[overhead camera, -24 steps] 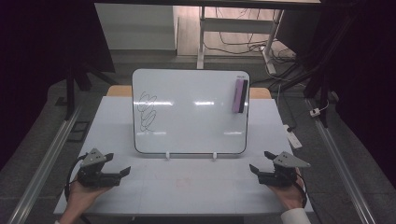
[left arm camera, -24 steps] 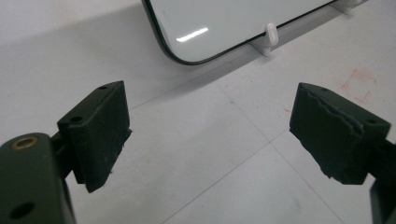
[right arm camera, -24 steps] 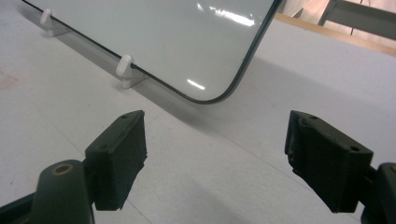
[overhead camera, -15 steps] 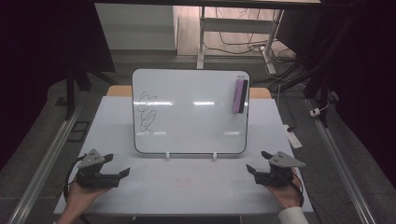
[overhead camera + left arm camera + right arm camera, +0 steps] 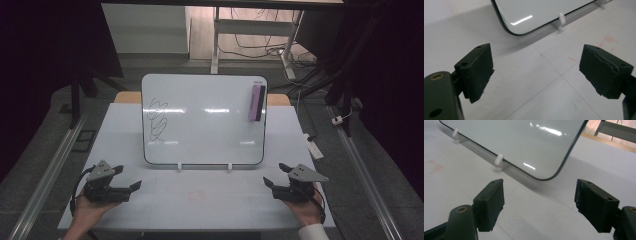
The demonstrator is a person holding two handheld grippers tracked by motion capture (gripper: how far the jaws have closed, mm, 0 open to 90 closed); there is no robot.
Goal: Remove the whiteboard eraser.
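One white, round-cornered whiteboard (image 5: 204, 120) stands tilted on small white plastic feet (image 5: 179, 166) at the middle of my pale table (image 5: 200, 200). A black scribble (image 5: 157, 119) marks its left side, and a pink eraser block (image 5: 255, 102) clings near its top right corner. My left gripper (image 5: 131, 187) and right gripper (image 5: 267, 182) rest low before it, jaws spread wide, empty. I judge the right one should rise squarely to the eraser. The gripper views add faint red smudges (image 5: 607, 40) on the table.

Lab-like workspace, white table (image 5: 210, 200), whiteboard (image 5: 210, 125), floor cables (image 5: 250, 47), metal rails (image 5: 45, 175)
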